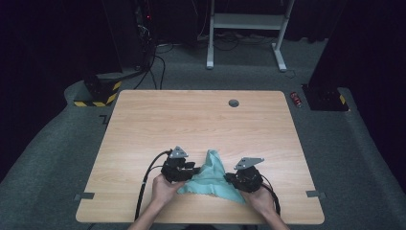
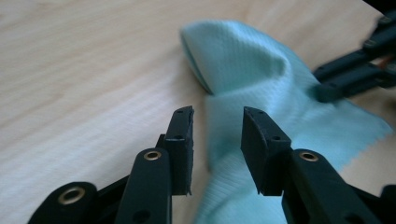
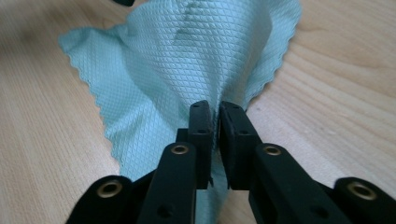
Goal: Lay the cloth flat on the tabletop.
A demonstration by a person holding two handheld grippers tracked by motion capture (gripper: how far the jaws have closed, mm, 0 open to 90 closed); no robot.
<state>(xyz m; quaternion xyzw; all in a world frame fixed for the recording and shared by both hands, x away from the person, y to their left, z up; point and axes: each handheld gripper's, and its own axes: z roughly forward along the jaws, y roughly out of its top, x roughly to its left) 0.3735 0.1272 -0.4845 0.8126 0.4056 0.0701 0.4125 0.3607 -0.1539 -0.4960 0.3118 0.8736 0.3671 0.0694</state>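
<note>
- The light wood-grain rectangular table [image 1: 201,124] takes up the middle of the high view, with a small round grey cable plug [image 1: 233,103] set into it near the far edge; the work sits close to the person's own edge.
- The pale turquoise, diamond-weave microfibre cloth with a scalloped hem [image 1: 209,178] lies on the table between the two tools, rumpled, one corner pushed up into a peak away from the person and the rest spread low toward the near edge.
- The right gripper [image 3: 218,122] has its jaws clamped together on a pinched ridge of the cloth, fabric squeezed in the narrow slit between the pads, as the right gripper view shows.
- The left gripper [image 2: 217,125] stands with its jaws apart, nothing between them; the cloth runs just beyond and below the tips, so it looks lined up for a bite but has none yet.
- Risk, as I judge it: the right grip holds a thin fold near the hem, so a sideways tug could slip the fabric out of the pads.
- If the left jaws close too high they may catch air, or only the top layer of the fold, and the cloth would bunch rather than spread.
- Closing too low could scrape the tips on the table and drag the cloth toward the near edge.
</note>
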